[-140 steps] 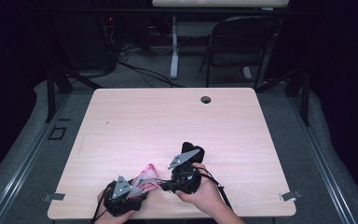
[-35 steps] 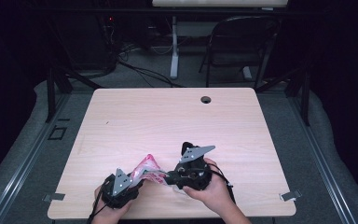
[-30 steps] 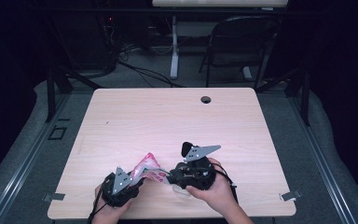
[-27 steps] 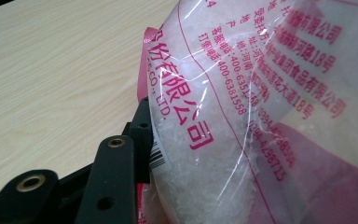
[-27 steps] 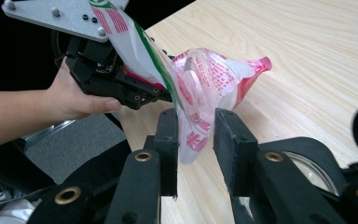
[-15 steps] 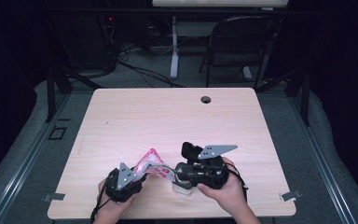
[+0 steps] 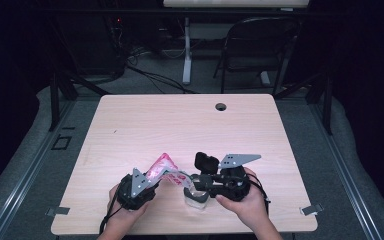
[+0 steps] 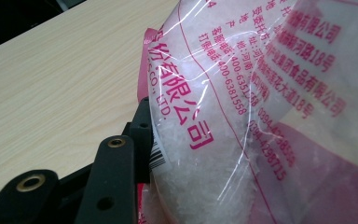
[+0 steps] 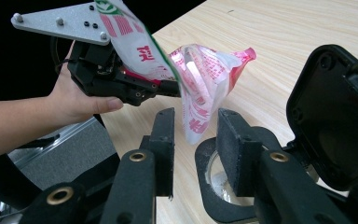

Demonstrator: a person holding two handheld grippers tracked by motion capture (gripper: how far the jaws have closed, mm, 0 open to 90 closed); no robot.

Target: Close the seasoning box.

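jar (image 7: 197,196): near edge of table (image 7: 130,125), black flip lid open, sits under the bag tip
right gripper (image 9: 193,126): jaws apart, just been opening, bag corner hangs loose between them
left gripper (image 7: 141,186): clamped on bag (image 7: 162,167)
bag: soft, slippery film, granules shift; grip crimped edge

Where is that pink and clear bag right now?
In the high view the bag hangs near the table's front edge, clamped in the left hand-held gripper.

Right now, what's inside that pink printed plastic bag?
The bag holds white grainy crystals, seen through its clear film. Its pink print and the left gripper clamping it hide how full it is.
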